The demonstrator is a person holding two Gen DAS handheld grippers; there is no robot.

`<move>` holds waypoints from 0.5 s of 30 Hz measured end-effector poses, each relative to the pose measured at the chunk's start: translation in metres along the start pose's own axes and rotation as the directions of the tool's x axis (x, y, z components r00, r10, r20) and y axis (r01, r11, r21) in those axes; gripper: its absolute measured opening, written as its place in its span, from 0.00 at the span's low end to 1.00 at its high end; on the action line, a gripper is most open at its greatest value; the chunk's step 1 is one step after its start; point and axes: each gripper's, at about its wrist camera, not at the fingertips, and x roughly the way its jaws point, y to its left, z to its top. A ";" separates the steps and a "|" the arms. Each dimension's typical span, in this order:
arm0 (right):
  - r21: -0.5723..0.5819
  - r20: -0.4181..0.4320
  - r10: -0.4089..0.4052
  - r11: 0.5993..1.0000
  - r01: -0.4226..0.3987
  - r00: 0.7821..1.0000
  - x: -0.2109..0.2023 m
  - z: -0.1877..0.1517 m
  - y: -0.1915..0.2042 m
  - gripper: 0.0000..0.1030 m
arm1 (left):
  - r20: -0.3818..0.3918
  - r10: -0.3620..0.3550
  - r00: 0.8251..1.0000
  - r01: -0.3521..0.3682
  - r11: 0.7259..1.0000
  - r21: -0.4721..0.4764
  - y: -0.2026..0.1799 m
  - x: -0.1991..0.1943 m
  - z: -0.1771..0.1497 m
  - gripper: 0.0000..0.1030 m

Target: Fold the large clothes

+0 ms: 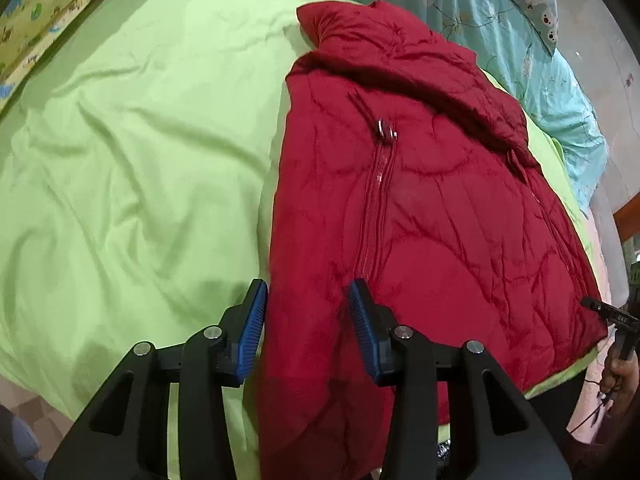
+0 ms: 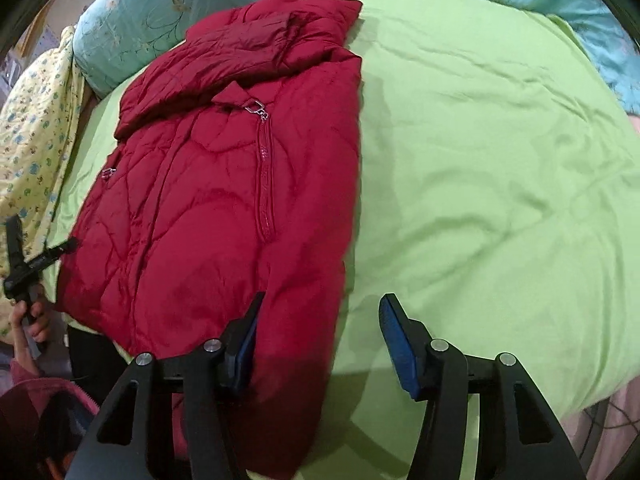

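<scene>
Item: red padded jacket point(image 1: 420, 208), lying front-up on a green sheet point(image 1: 140, 140) spread over a bed, collar at the far end, hem at the near edge where it hangs slightly over. Condition: already narrowed; a sleeve point(image 2: 240, 44) is laid across the upper chest, seemingly so the body forms a long strip ready to be doubled lengthwise. Central zip point(image 1: 376, 200) closed, its ring pull point(image 1: 386, 130) resting near the chest; a second pull shows on a pocket in the right wrist view. Left gripper point(image 1: 306, 320): jaws open, blue pads straddling the near hem at the jacket's left edge, cloth between them but not pinched; placed so, I judge, to take the left hem corner. Right gripper point(image 2: 320, 336): jaws open, the left pad over the jacket's right hem edge, the right pad over bare sheet; it straddles the border, likely to close on the right hem corner. Both tools at the near hem suggests a hem-to-collar fold is the step in hand, not yet begun. Surroundings: blue floral quilt point(image 2: 132, 20) just beyond the collar at the far end; yellow patterned cloth point(image 2: 32, 120) along one side. Handling note: the puffy fill will spring back, so a firm grip on both corners seems needed.
</scene>
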 end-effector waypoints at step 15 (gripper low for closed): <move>-0.039 -0.016 0.068 0.997 -0.068 0.998 -0.008 -0.016 0.016 0.56 | -0.054 -0.030 0.998 0.032 0.999 0.030 -0.003 0.004 -0.025 0.42</move>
